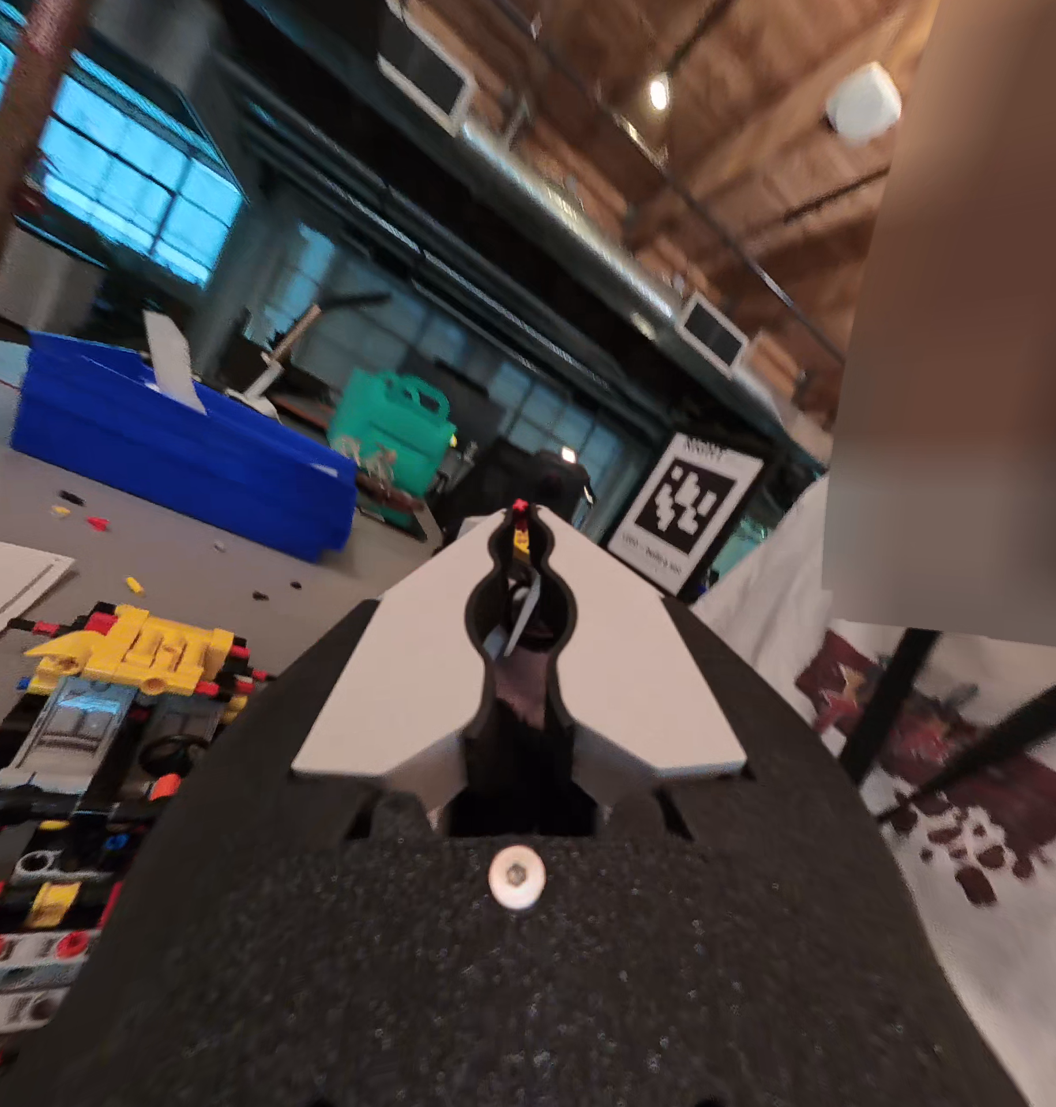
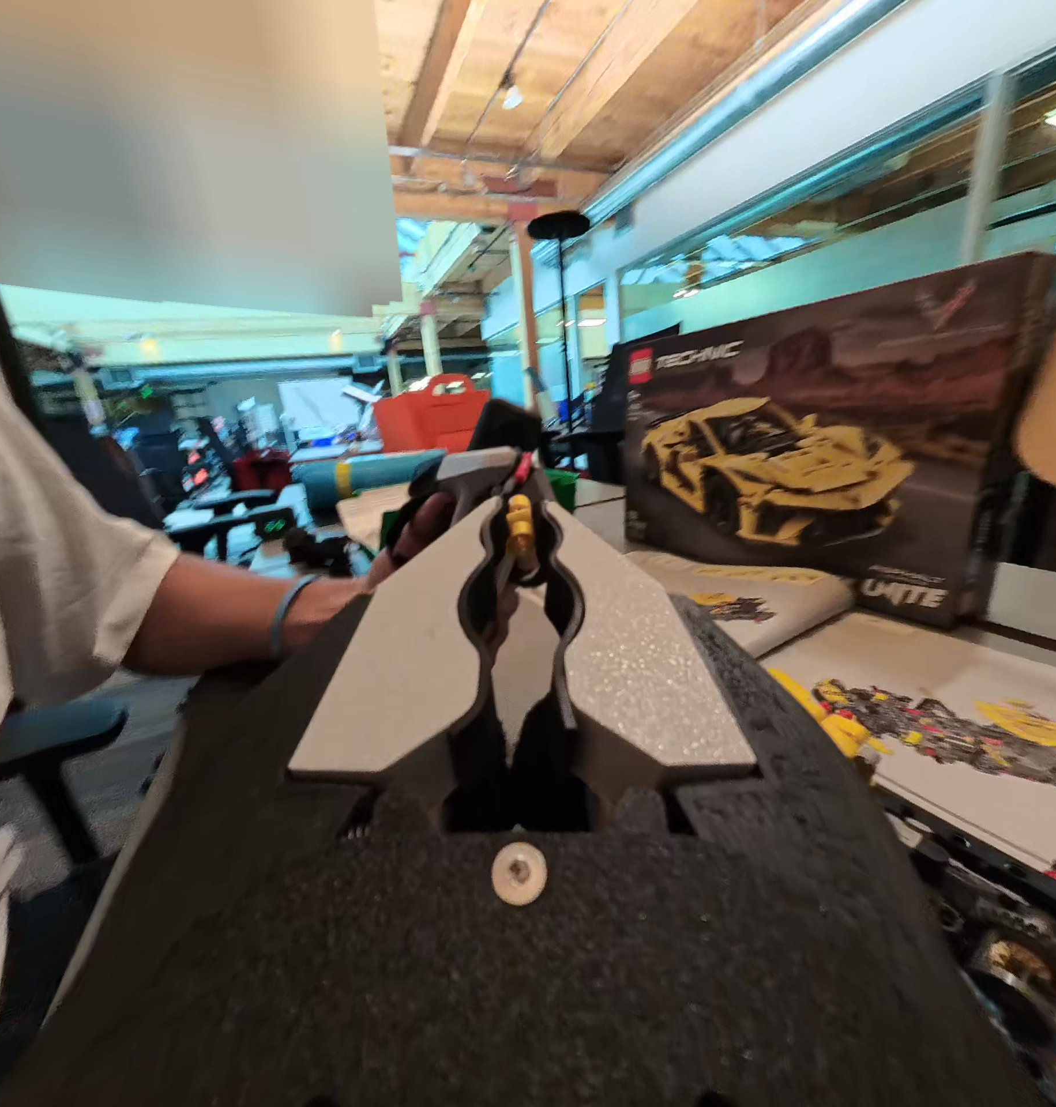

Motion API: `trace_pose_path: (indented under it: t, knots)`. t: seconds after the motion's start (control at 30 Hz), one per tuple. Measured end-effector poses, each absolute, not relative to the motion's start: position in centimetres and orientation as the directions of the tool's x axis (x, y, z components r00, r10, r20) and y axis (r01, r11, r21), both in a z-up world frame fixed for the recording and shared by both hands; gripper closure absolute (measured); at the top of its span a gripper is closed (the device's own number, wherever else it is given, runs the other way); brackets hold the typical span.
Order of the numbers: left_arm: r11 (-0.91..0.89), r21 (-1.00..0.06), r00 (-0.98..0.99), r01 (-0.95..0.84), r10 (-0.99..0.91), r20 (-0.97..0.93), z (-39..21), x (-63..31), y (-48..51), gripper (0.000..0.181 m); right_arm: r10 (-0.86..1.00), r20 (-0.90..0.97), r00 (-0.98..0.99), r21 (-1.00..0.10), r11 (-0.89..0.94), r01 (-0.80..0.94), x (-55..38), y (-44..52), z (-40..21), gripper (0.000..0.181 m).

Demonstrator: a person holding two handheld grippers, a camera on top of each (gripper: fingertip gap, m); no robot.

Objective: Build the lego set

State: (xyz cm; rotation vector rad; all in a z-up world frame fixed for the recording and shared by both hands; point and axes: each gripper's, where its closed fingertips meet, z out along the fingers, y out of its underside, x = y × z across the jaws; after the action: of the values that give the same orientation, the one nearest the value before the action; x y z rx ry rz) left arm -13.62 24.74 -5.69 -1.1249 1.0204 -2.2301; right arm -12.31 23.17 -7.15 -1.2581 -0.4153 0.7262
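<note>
Held up off the bench, the right gripper [image 2: 520, 530] has its fingers closed on a yellow connector [image 2: 518, 522], long axis upright, tip to tip with the left gripper [image 1: 519, 530], closed on a red pin [image 1: 519, 507].

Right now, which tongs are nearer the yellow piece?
Right. The right tongs pinch the yellow piece at their tips; the left tongs, holding a red pin, sit just above it.

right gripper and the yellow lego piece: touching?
Touching. The right wrist view shows the right gripper with its fingertips closed against both sides of the yellow lego piece.
</note>
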Motion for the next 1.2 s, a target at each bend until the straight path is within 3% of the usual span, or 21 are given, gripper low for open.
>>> trace_pose_path:
  t: [0.2,0.9,1.2]
  knots:
    - [-0.683,-0.715,-0.536,0.147,-0.663,0.523,-5.0,-12.8,24.5,0.178,0.604,-0.342,0.72,-0.839,0.148,-0.523,-11.1,23.8,-5.6,0.174]
    - [-0.625,-0.759,-0.505,0.18,-0.721,0.474,-5.0,-12.8,24.1,0.178,0.705,-0.457,0.542,-0.764,0.0,-0.645,-12.7,24.2,-5.9,0.174]
    - [-0.631,-0.756,-0.497,0.172,-0.718,0.487,-5.2,-12.8,24.2,0.178,0.703,-0.439,0.56,-0.782,0.008,-0.624,-12.8,24.2,-6.0,0.174]
